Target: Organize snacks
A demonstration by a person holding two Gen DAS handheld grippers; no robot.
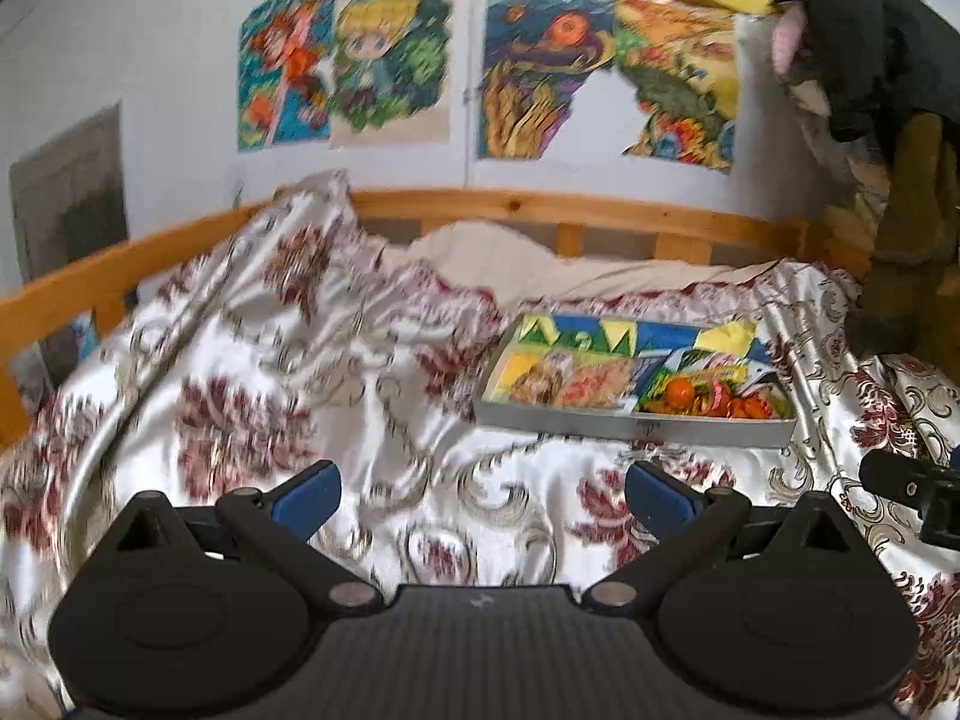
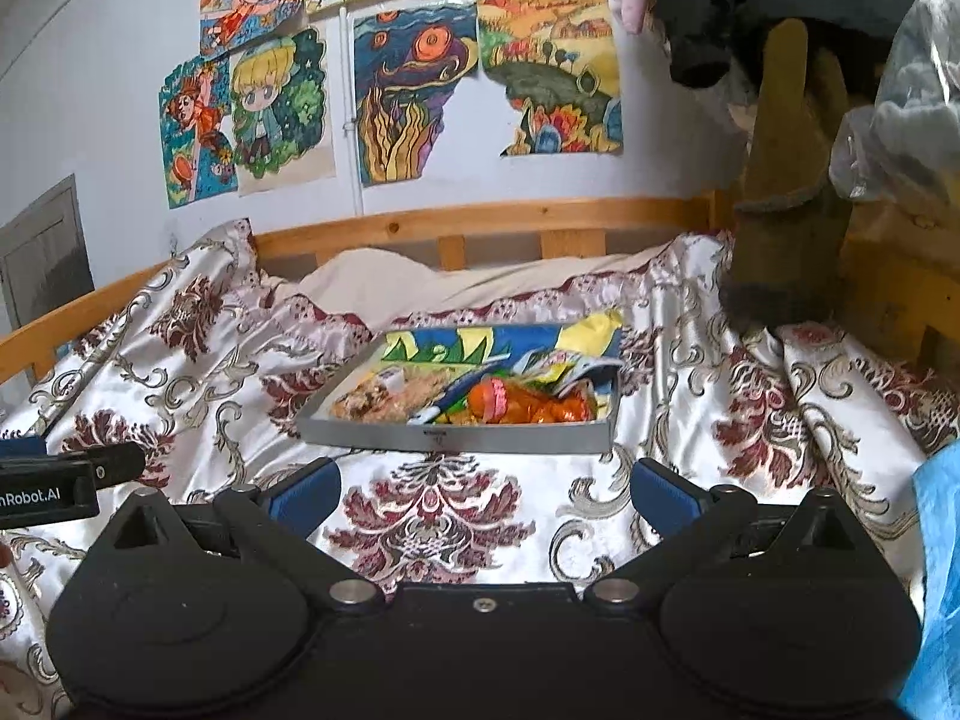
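A shallow grey box (image 2: pixel 456 437) lies on the bed, also seen in the left wrist view (image 1: pixel 636 423). It holds beige cracker packs (image 2: pixel 384 396) on the left and orange-wrapped snacks (image 2: pixel 528 405) on the right, with a colourful sheet propped behind. My right gripper (image 2: pixel 483 492) is open and empty, just in front of the box. My left gripper (image 1: pixel 480 495) is open and empty, further left and short of the box. The left gripper's body also shows in the right wrist view (image 2: pixel 54 480). The left wrist view is blurred.
A silky floral bedspread (image 2: pixel 180 330) covers the bed in rumpled folds. A wooden bed rail (image 2: pixel 480 219) runs along the wall with drawings. Hanging clothes and a brown fabric (image 2: pixel 786 180) crowd the right. Blue plastic (image 2: pixel 936 570) sits at the right edge.
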